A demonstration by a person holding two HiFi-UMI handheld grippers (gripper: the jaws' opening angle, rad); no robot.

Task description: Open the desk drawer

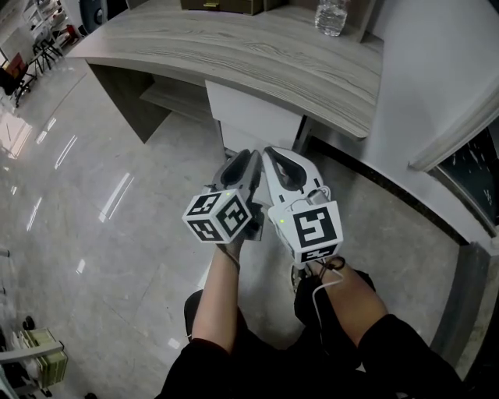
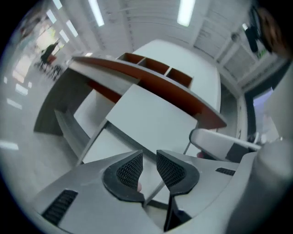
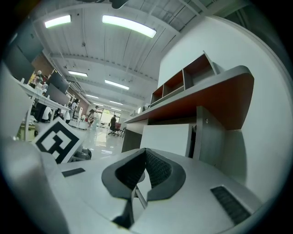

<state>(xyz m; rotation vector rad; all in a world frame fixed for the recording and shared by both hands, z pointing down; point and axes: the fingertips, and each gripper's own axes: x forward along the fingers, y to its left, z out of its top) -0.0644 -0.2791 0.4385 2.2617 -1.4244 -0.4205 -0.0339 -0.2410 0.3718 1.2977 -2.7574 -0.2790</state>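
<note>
Below desk (image 1: 234,54): drawer (image 1: 257,115) handle unseen | left tool (image 2: 149,157) apart, empty | right tool (image 3: 145,155) closed

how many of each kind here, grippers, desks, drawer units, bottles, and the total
grippers: 2 (left gripper, right gripper)
desk: 1
white drawer unit: 1
water bottle: 1
total: 5
</note>
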